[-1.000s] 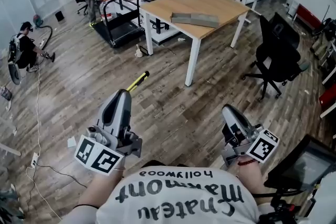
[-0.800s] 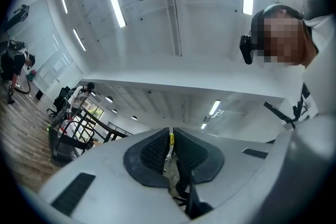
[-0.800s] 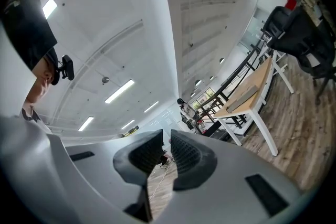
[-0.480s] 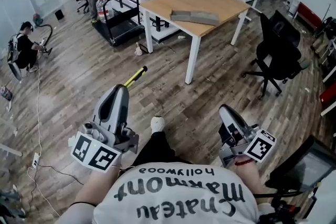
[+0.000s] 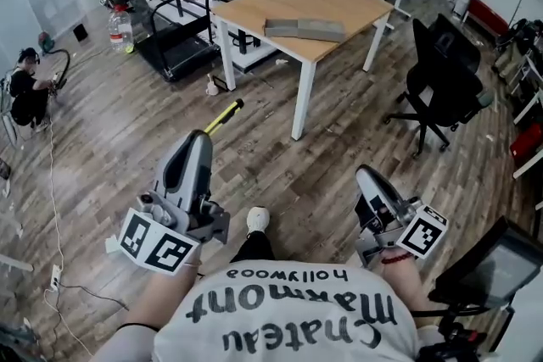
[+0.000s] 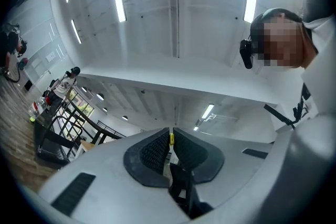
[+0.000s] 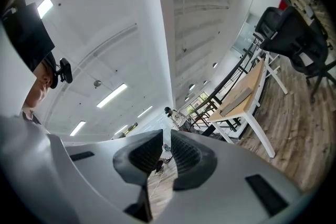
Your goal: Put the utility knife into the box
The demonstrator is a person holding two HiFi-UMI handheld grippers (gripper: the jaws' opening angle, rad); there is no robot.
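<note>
Left gripper view: the left gripper [image 6: 171,131] has its jaws drawn close, pinching a thin yellow sliver of the utility knife [image 6: 170,138] between the ribbed black pads; ceiling lights fill the background. Head view: the left gripper [image 5: 200,136] hangs low at the left, and the utility knife [image 5: 224,117], yellow with a black tip, juts forward from its jaws over the wooden floor [image 5: 127,140]. Right gripper view: the right gripper [image 7: 166,136] has only a narrow gap between its jaws, with nothing in it; floor shows through the gap. Head view: the right gripper [image 5: 365,175] sits low at the right, well apart from the left one; the person's white shoe [image 5: 257,219] shows between the two. Farther off stands a wooden table [image 5: 339,0] with white legs; a flat grey box [image 5: 305,29] lies on it, well apart from the knife; a black office chair [image 5: 441,76] stands to the table's right.
</note>
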